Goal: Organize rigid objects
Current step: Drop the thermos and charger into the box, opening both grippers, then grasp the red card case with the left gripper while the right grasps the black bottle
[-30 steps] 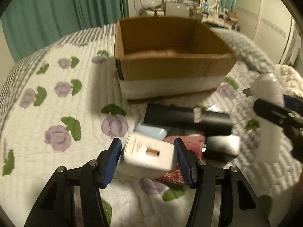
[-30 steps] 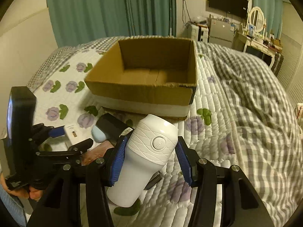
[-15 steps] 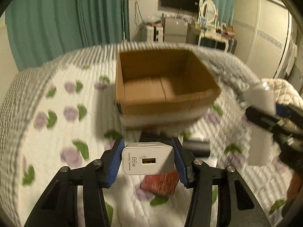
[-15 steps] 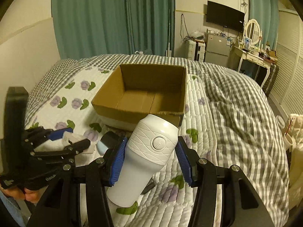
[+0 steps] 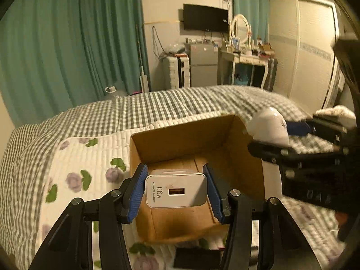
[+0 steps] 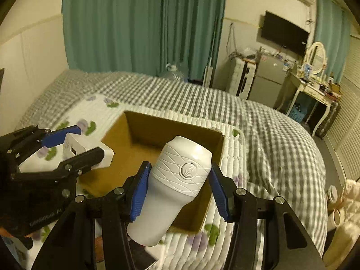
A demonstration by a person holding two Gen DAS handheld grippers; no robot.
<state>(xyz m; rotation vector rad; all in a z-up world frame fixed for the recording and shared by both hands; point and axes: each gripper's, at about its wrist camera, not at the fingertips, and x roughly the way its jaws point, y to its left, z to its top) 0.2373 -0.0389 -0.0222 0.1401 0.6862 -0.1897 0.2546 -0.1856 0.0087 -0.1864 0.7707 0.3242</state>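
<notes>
Left gripper is clamped on a white 66W charger block, blue pads pressed on both its sides; its jaws have just been closing onto it. Charger is held above the open cardboard box, which lies just ahead of and below the fingers on the floral quilt. Right gripper is clenched on a white ribbed bottle, tilted, held over the box's near right corner. A black item is seen below the left gripper
</notes>
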